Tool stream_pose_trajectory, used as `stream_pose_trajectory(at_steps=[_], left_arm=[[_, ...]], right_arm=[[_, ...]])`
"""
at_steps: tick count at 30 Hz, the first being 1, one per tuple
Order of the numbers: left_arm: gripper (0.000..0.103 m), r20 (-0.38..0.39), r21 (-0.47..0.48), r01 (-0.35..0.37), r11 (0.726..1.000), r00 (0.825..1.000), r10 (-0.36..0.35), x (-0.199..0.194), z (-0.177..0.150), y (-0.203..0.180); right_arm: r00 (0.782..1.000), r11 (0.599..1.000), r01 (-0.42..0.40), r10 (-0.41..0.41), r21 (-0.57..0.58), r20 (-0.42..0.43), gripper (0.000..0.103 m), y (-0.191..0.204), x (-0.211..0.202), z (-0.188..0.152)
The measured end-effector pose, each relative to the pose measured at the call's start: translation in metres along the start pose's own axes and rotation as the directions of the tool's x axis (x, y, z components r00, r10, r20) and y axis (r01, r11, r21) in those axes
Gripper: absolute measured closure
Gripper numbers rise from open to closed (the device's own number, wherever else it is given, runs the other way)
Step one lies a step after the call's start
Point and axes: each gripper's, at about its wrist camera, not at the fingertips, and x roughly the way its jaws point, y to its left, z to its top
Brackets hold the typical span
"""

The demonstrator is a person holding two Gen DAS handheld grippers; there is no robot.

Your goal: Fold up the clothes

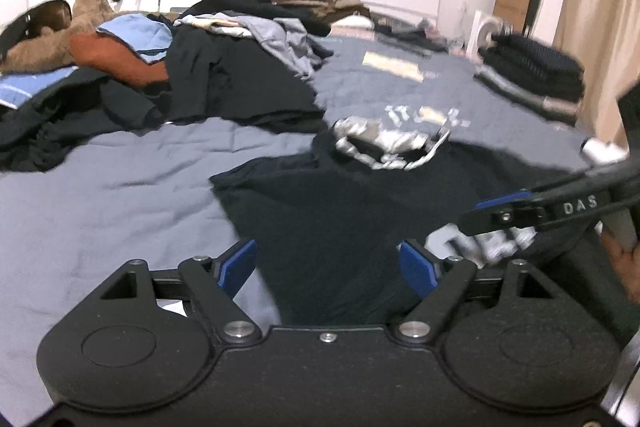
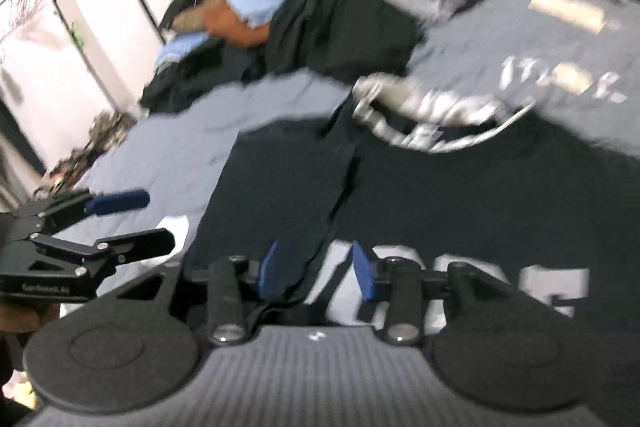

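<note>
A: What writing can we read?

B: "DAS" on the right hand-held gripper (image 1: 476, 213). The big white letters on the dark T-shirt (image 1: 320, 211) are too blurred for us.

A: Where is the shirt?

B: Flat on the grey bed cover (image 1: 120, 179).

A: Our jaws?

B: The left hand-held gripper (image 1: 328, 263) is spread, empty. The right's are parted around a loose dark fold.

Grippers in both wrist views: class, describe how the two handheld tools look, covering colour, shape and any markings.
Both are black. The left gripper has two rounded disc housings, angular linkage arms with silver screws, and blue finger pads. The right gripper is built the same, with blue pads and a ribbed grey panel between its discs. Seen from the left wrist, its arm carries white letters "DAS".
</note>
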Motion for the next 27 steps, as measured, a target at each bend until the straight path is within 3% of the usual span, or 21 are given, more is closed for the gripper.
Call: stream_pose_trajectory(at_steps=[4,9,12,17,27], left_arm=[[0.019,0.039,-0.073,0.062,0.995,0.997,-0.060,0.001,0.006,-0.011],[0.018,0.045,-0.078,0.112,0.991,0.993,-0.109,0.007,0.008,-0.038],[0.007,0.044,-0.082,0.117,0.990,0.993,-0.114,0.012,0.007,-0.053],[0.002,0.061,-0.107,0.141,0.984,0.989,-0.135,0.020,0.005,-0.072],[0.001,0.042,-0.103,0.170,0.980,0.985,-0.167,0.043,0.009,-0.109]], right_arm=[[0.994,0.997,0.068,-0.072,0.047,0.087,0.057,-0.023,-0.031,-0.005],[0.980,0.982,0.151,-0.164,0.113,0.115,0.055,-0.055,-0.055,-0.012],[0.972,0.976,0.165,-0.185,0.139,0.143,0.053,-0.069,-0.070,-0.018],[0.961,0.967,0.189,-0.218,0.173,0.172,0.051,-0.092,-0.089,-0.023],[0.955,0.954,0.213,-0.249,0.210,0.164,0.047,-0.128,-0.112,-0.032]])
